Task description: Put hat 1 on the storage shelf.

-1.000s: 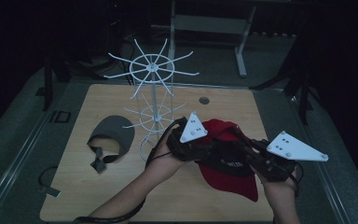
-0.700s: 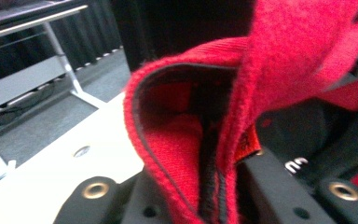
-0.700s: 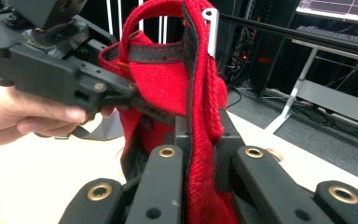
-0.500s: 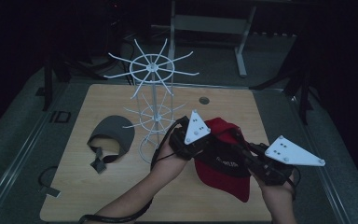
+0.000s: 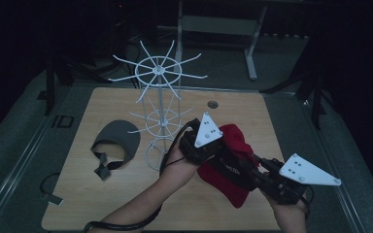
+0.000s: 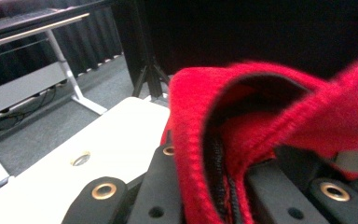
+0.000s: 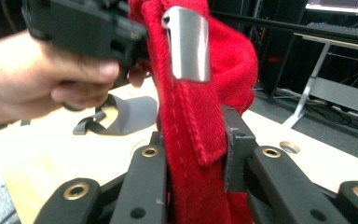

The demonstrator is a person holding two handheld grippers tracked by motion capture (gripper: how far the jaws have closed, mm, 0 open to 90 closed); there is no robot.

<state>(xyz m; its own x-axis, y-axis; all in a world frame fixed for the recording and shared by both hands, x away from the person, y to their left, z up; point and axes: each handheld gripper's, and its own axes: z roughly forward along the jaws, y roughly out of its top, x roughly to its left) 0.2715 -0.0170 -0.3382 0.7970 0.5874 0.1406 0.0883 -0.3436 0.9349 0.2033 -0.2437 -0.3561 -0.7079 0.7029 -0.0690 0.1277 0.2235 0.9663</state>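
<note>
A: Since a second ago, red cap [image 5: 230, 167] lifted higher, turned between both tools.

B: Surroundings?

A: White wire rack [image 5: 159, 114] just left; grey cap [image 5: 116, 141] beyond, on desk [image 5: 102, 194].

B: Grips?

A: Left tool [image 5: 201, 148] clenched on cap's edge. Right tool [image 5: 257, 170] grasping cap's band, jaws just easing wider.

Open counter front and right; wire rack blocking the middle.
Bare counter [image 5: 272, 111] behind and right of the red cap [image 5: 233, 145], also along the near edge under the forearms. White wire display rack [image 5: 159, 111] upright just left of the left tool [image 5: 199, 145], spokes fanned wide at two levels, lower ones close to that hand. Grey cap [image 5: 116, 143] flat left of the rack's base. Red cap stretched between left tool and right tool [image 5: 267, 177], barring the gap between them. Small round hole [image 5: 212, 104] near the far edge.
</note>
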